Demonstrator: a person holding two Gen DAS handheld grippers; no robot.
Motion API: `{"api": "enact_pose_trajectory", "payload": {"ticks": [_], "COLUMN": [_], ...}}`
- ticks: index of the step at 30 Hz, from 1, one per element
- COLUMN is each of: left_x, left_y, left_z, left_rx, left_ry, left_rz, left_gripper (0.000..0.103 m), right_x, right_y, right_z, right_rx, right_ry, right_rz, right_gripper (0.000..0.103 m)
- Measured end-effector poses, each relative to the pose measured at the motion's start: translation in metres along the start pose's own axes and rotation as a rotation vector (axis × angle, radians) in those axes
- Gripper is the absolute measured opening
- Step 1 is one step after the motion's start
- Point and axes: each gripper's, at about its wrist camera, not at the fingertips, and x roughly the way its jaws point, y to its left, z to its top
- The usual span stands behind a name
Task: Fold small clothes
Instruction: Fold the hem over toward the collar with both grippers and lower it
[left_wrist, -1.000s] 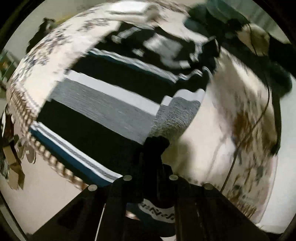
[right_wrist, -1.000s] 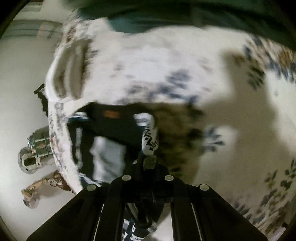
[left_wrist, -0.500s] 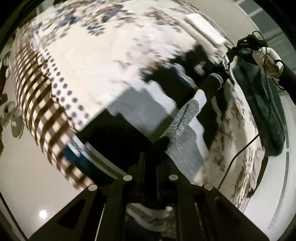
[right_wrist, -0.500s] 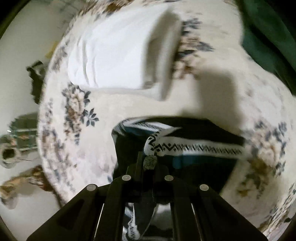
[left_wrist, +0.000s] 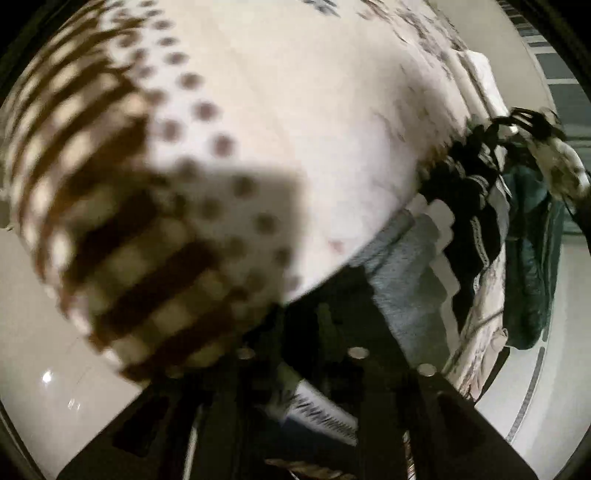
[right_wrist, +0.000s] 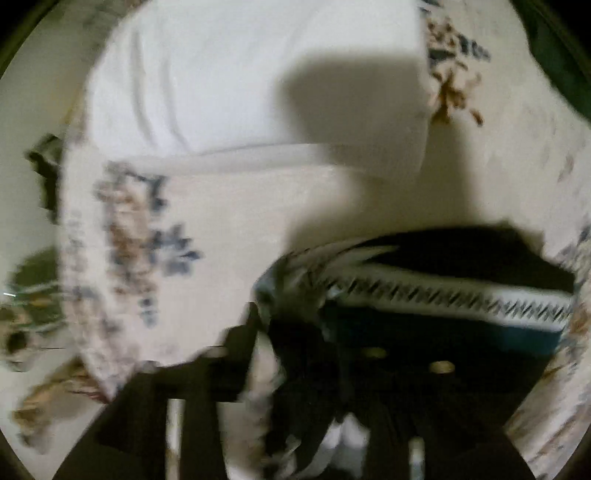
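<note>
On the bed (right_wrist: 229, 229), just below the white pillow (right_wrist: 240, 81), lies the striped sweater (right_wrist: 443, 295), with its black, grey and white bands and a zigzag trim. It looks as if one side has been laid over and now needs letting go. The right gripper (right_wrist: 306, 347) points down at the sweater's corner. Its fingers have just been opening and now stand apart, with a loose bit of the dark cloth between them but not pinched. The left gripper (left_wrist: 299, 332) is over the other end, near the brown checked edge of the bed. Its fingers have just been opening too, and the zigzag trim sits between them (the picture is too blurry to tell if they are pinching it or not). To do this step well, I think both hands should let go all the way first, then lift straight up. A sideways pull would drag the cloth and spoil the fold. The knit is soft and may catch on a finger, so a slow lift is best. After that, check that the edges line up, and keep the sweater away from the bed's edge so it cannot slide to the floor (left_wrist: 44, 332).
</note>
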Motion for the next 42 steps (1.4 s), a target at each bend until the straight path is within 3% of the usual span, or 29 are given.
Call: {"api": "enact_pose_trajectory", "payload": {"ticks": [1,4,7,12,16,20,22,24,26,27,29,32,33,36,38,40,42], "left_x": [-0.007,-0.027,-0.037,-0.022,0.036,0.096,0.117,0.138,0.149,0.15,0.141,0.116,0.108,0.083,0.081,0.091,0.108], "left_y": [0.001,-0.006,-0.027,-0.13,-0.235,-0.314,-0.343,-0.364,-0.364,-0.359,-0.34,-0.313,-0.303,-0.283,-0.282,-0.284,-0.276], "left_z": [0.001,0.008,0.029,0.084,0.133,0.177,0.191,0.204,0.218,0.224,0.238,0.244,0.244,0.225,0.198,0.173,0.16], "left_rx": [0.003,0.03,0.08,0.26,0.411,0.488,0.527,0.593,0.632,0.629,0.606,0.59,0.566,0.489,0.508,0.581,0.69], "left_ry": [0.004,-0.019,-0.048,-0.093,-0.064,-0.015,-0.008,-0.021,-0.046,-0.048,-0.043,-0.082,-0.073,-0.019,0.037,0.068,0.038], "left_rz": [0.008,0.036,0.028,-0.036,-0.093,-0.109,-0.075,0.046,0.183,0.208,0.199,0.245,0.235,0.061,0.002,0.042,0.242], "left_gripper": [0.04,0.068,0.068,0.068,0.068,0.068,0.068,0.068,0.068,0.071,0.071,0.068,0.068,0.068,0.069,0.069,0.069], "right_x": [-0.008,-0.042,-0.066,-0.079,-0.061,-0.041,-0.033,-0.024,-0.019,-0.017,-0.017,-0.023,-0.025,-0.026,-0.022,-0.018,-0.012], "right_y": [-0.004,-0.034,-0.076,-0.148,-0.198,-0.23,-0.237,-0.243,-0.247,-0.248,-0.248,-0.249,-0.249,-0.248,-0.243,-0.239,-0.235], "right_z": [-0.005,-0.036,-0.07,-0.107,-0.118,-0.121,-0.122,-0.125,-0.129,-0.132,-0.136,-0.144,-0.15,-0.172,-0.185,-0.199,-0.216], "right_rx": [0.01,0.034,0.052,0.073,0.128,0.208,0.223,0.232,0.235,0.236,0.242,0.245,0.246,0.265,0.273,0.275,0.282], "right_ry": [-0.019,-0.048,-0.08,-0.15,-0.15,-0.135,-0.13,-0.119,-0.112,-0.11,-0.109,-0.117,-0.118,-0.103,-0.09,-0.078,-0.061], "right_rz": [0.044,0.133,0.114,0.009,0.029,0.118,0.154,0.168,0.175,0.18,0.187,0.176,0.168,0.181,0.18,0.174,0.144], "right_gripper": [0.06,0.064,0.068,0.069,0.069,0.068,0.068,0.068,0.069,0.068,0.068,0.068,0.069,0.069,0.068,0.068,0.068]}}
